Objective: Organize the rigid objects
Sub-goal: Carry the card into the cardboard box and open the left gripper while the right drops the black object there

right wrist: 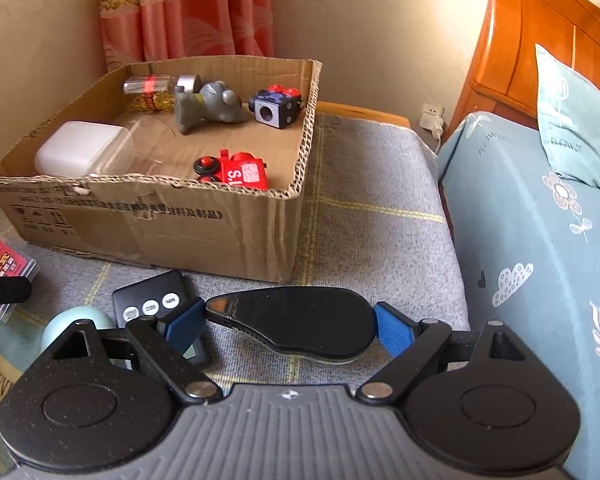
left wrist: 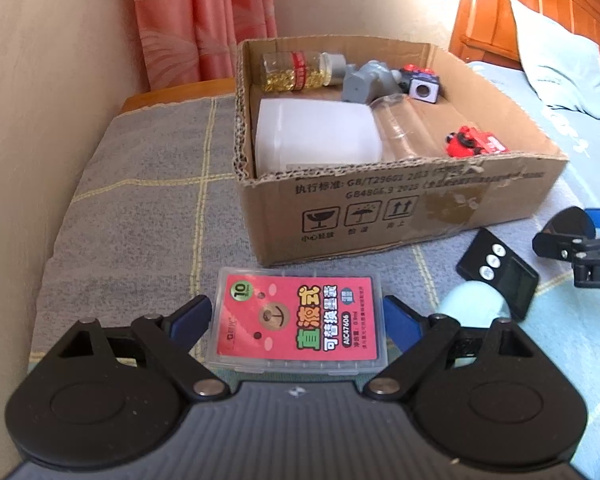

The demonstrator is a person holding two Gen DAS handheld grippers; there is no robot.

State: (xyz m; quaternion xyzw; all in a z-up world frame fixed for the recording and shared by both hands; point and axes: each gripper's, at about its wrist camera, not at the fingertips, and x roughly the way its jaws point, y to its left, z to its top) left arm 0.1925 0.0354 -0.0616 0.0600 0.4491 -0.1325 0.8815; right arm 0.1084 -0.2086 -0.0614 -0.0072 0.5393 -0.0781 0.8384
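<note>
A clear flat plastic case with a red label (left wrist: 298,318) is gripped between the left gripper (left wrist: 298,318) pads at lower centre; its near edge is hidden. A black oval paddle-shaped object (right wrist: 300,326) is clasped by the right gripper (right wrist: 296,326). A black timer (right wrist: 156,300) and pale blue ball (right wrist: 74,320) are partly covered. An open brown cardboard box (left wrist: 400,208) is seen behind, holding toys.

Plain cream walls (right wrist: 380,20) meet behind pink gold-trimmed curtains (left wrist: 204,20); a glossy orange wooden headboard (right wrist: 540,40) stands right, a white wall socket (right wrist: 432,118) beside it, sunlight falling warm
</note>
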